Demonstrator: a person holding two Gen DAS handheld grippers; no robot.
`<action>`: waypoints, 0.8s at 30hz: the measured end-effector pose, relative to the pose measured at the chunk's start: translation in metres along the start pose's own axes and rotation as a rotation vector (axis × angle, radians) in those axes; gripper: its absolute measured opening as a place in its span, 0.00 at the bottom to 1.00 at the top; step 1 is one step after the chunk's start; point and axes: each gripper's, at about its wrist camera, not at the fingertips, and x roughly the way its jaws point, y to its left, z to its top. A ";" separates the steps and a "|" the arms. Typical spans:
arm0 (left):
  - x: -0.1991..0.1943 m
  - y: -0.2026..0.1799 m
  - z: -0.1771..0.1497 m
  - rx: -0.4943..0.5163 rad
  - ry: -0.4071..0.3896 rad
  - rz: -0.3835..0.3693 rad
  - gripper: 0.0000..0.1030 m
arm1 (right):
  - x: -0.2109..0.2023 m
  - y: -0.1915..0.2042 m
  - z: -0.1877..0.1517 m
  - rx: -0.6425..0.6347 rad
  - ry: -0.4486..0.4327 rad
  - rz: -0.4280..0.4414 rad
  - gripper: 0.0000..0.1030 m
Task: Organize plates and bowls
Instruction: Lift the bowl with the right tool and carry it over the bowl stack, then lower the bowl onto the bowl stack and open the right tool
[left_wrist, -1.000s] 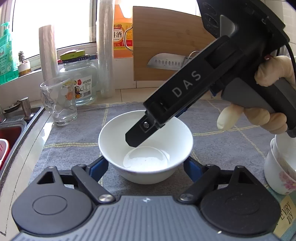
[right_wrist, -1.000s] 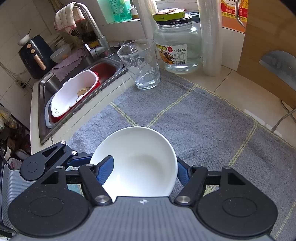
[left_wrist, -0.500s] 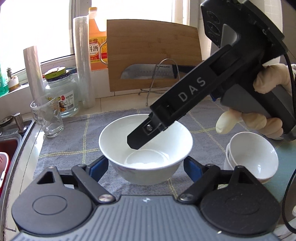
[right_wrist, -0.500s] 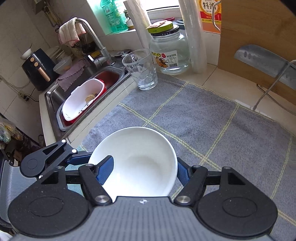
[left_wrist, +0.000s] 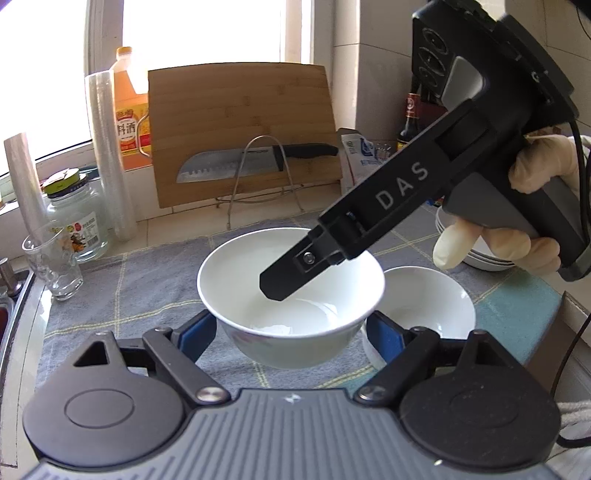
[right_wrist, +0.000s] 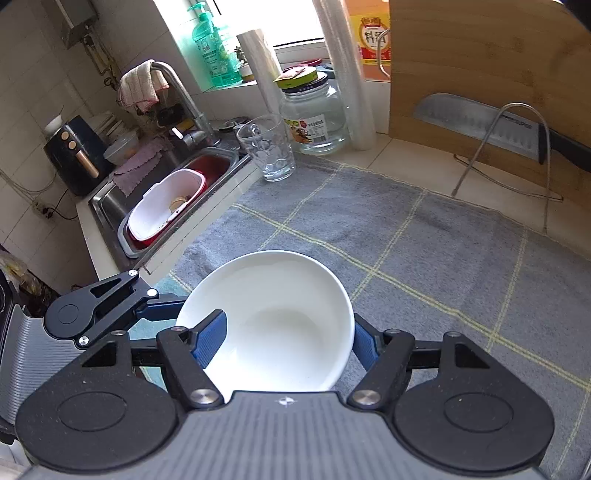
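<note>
A white bowl (left_wrist: 291, 295) is held in the air above the grey mat (left_wrist: 147, 280). My left gripper (left_wrist: 291, 332) spans the bowl's base from both sides. My right gripper (right_wrist: 284, 339) is shut on the same bowl's (right_wrist: 280, 317) rim, one finger (left_wrist: 295, 273) inside it and one outside. A second white bowl (left_wrist: 432, 306) stands on the mat just to the right and behind, partly hidden. A stack of white plates (left_wrist: 480, 254) shows behind the gloved right hand.
A glass cup (left_wrist: 51, 266), a glass jar (left_wrist: 74, 221) and a film roll (left_wrist: 110, 155) stand at the left. A cutting board (left_wrist: 240, 122) with a knife (left_wrist: 258, 162) leans at the back. The sink (right_wrist: 162, 195) with a white basket lies at the left.
Both grippers carried the bowl to the right across the mat. The second bowl now sits right beside the held one, and the cup and jar have slid away to the left.
</note>
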 end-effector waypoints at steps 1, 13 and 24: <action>0.001 -0.004 0.001 0.010 -0.001 -0.013 0.85 | -0.005 -0.002 -0.004 0.007 -0.006 -0.009 0.74; 0.022 -0.046 0.010 0.090 0.014 -0.142 0.85 | -0.052 -0.034 -0.047 0.108 -0.055 -0.094 0.74; 0.043 -0.058 0.004 0.104 0.070 -0.181 0.85 | -0.051 -0.052 -0.069 0.145 -0.034 -0.122 0.74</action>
